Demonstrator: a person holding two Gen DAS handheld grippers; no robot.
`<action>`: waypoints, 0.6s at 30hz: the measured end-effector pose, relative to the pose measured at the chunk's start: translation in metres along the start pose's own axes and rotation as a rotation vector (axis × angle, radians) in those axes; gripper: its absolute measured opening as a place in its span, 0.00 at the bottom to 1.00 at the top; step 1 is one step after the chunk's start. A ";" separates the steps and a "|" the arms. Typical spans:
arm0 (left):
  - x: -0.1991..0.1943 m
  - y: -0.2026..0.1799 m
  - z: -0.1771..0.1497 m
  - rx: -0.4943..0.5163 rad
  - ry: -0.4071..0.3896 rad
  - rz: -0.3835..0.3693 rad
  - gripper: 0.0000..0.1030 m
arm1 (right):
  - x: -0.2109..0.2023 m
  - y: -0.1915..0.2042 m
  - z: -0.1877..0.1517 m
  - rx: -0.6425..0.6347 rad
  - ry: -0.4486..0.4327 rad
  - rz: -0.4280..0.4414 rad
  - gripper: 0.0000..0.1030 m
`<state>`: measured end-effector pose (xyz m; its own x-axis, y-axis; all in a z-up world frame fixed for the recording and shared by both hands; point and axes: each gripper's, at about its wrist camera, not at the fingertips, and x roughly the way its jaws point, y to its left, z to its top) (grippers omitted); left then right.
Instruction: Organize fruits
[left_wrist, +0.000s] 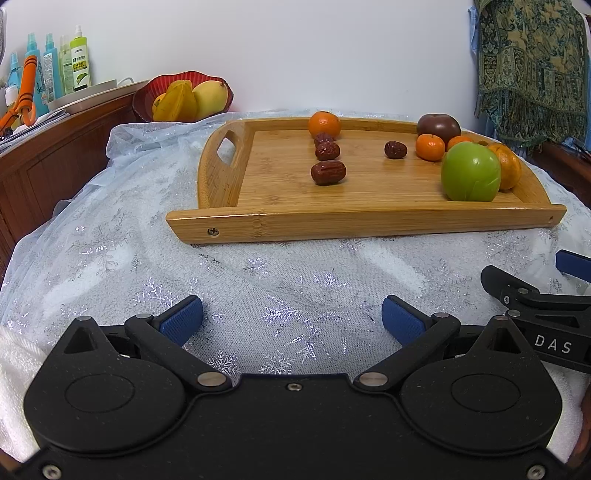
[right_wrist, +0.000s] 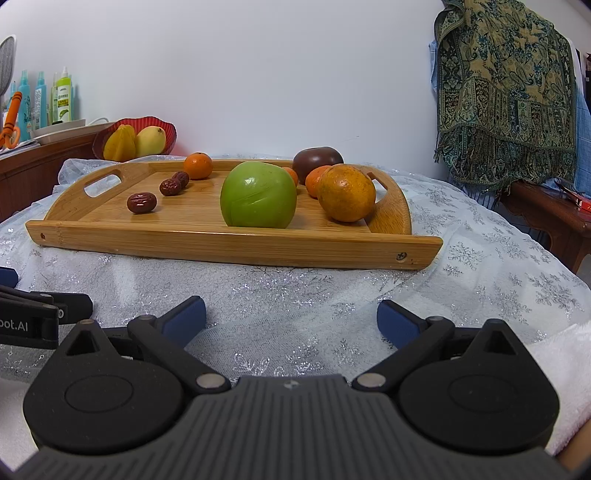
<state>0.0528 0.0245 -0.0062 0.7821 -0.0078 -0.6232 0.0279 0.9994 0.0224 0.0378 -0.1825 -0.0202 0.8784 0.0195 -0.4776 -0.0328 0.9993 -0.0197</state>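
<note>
Bamboo tray (right_wrist: 236, 245), green apple (right_wrist: 258, 195) hiding oranges

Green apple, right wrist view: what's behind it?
Behind the green apple, a small orange peeks out at its right edge. A date seen from the left wrist is fully hidden here.

A plain white wall (right_wrist: 277, 74) is seen far behind — a dark brown wooden sideboard (left_wrist: 55, 155) stands left, a patterned green-gold fringed cloth (right_wrist: 506, 96) hangs right.
</note>
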 end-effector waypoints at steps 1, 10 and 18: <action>0.000 0.000 0.000 0.000 0.000 0.000 1.00 | 0.000 0.000 0.000 0.000 0.000 0.000 1.00; 0.000 0.000 -0.001 -0.002 -0.002 -0.001 1.00 | 0.000 0.000 0.000 0.000 0.000 0.000 1.00; 0.000 0.000 -0.001 -0.001 -0.001 0.000 1.00 | 0.000 0.000 0.000 0.000 0.000 0.000 1.00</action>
<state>0.0520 0.0243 -0.0065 0.7827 -0.0082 -0.6223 0.0273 0.9994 0.0211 0.0378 -0.1825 -0.0202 0.8783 0.0194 -0.4778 -0.0329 0.9993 -0.0199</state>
